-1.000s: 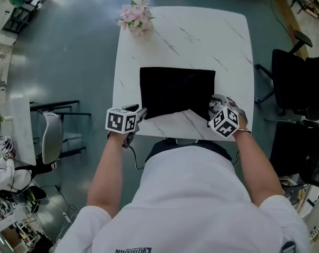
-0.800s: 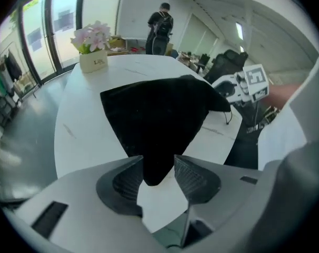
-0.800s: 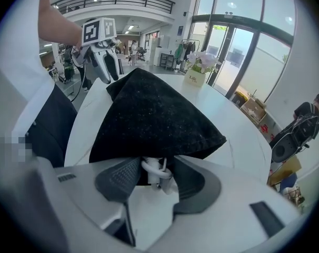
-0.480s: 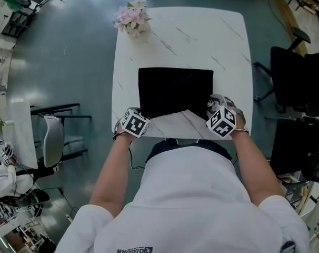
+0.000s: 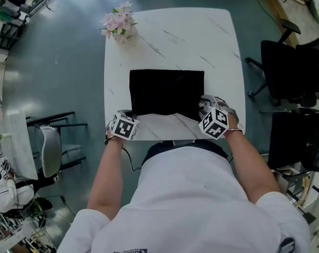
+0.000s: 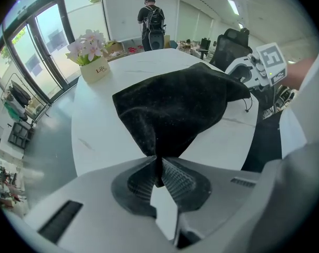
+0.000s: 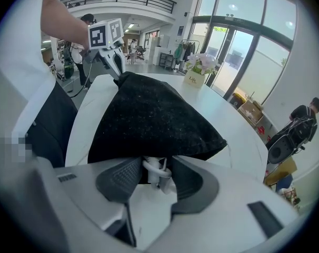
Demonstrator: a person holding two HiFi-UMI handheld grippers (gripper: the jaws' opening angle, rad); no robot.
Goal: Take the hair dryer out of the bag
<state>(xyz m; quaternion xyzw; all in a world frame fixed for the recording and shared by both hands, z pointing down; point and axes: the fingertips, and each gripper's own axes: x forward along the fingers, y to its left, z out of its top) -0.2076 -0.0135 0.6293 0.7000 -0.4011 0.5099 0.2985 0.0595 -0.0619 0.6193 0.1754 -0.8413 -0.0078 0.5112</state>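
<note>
Hair dryer: unseen in every view, so judged to lie inside the black bag [image 5: 167,91], which rests flat at the centre of the white tabletop [image 5: 170,36] in the head view. There the left claw [image 5: 131,114] meets the bag's lower-left corner and the right claw [image 5: 204,106] its lower-right corner. Left gripper view: the jaws, having just been closing, stand together on a pinch of black fabric at lower centre, and the bag rises beyond it as a lifted peak. Right gripper view: the jaws, having just closed a little, sit on a white cord [image 7: 157,168] that emerges from under the bag's edge at lower centre, and both pads appear to touch it. Step in hand, as judged: securing bag and cord. The next move calls for holding the fabric fast while the cord end is drawn steadily toward the lower frame edge, since the cloth may drag along.
</note>
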